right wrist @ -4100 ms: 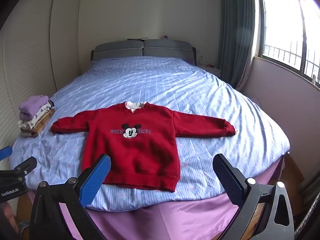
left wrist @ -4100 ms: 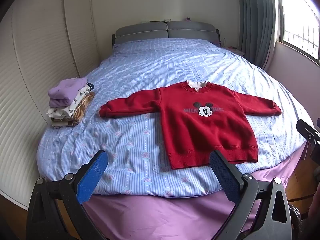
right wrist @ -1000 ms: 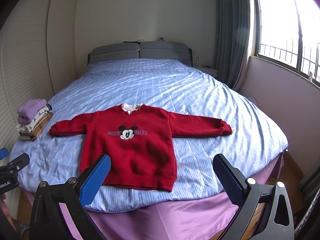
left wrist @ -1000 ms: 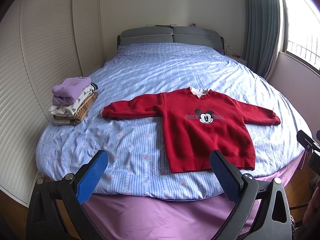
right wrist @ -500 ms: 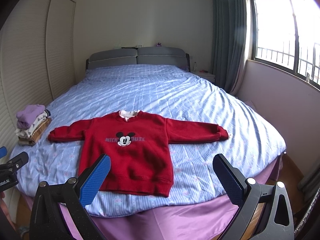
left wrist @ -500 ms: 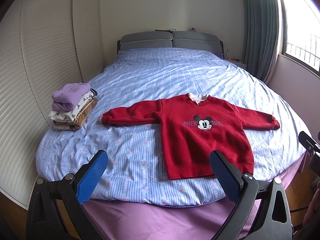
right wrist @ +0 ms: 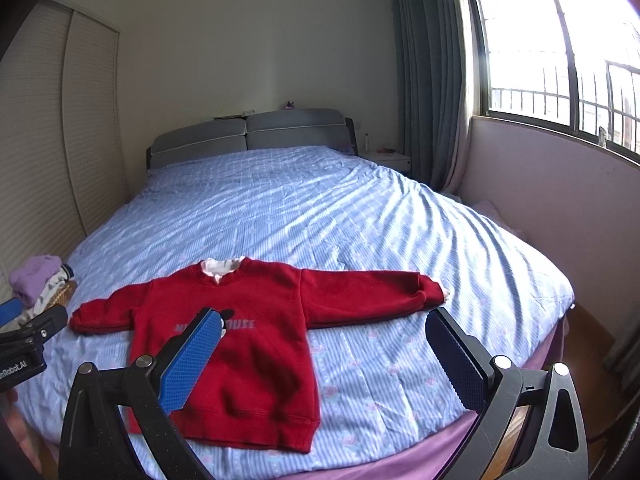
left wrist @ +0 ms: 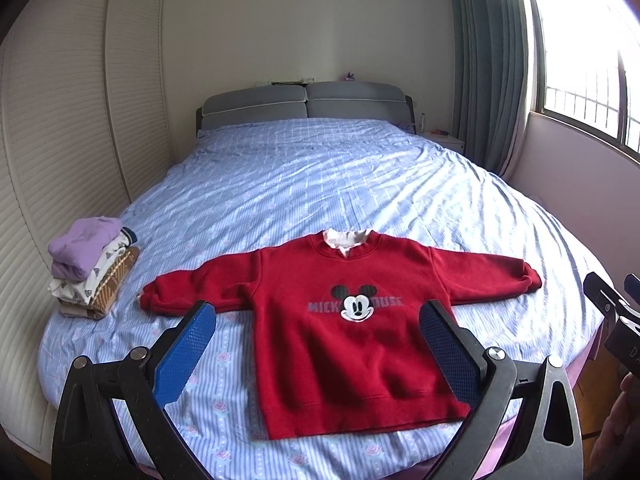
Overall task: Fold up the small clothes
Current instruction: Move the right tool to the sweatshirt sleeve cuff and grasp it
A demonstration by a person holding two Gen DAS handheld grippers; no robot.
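Observation:
A red Mickey Mouse sweatshirt (left wrist: 340,320) lies flat and face up on the blue bed sheet (left wrist: 320,184), sleeves spread out to both sides, hem toward me. It also shows in the right wrist view (right wrist: 256,320). My left gripper (left wrist: 316,344) is open and empty, hovering above the sweatshirt's lower body. My right gripper (right wrist: 324,356) is open and empty, above the sweatshirt's right side and the sheet beside it. Neither touches the cloth.
A stack of folded clothes (left wrist: 90,268) with a purple piece on top sits at the bed's left edge, also seen in the right wrist view (right wrist: 38,284). A grey headboard (left wrist: 304,102) is at the far end. Louvred wardrobe doors stand left, window and curtain right.
Both grippers have moved forward toward the bed, so the sweatshirt looks nearer and lower between the fingers. The sweatshirt itself has not moved.

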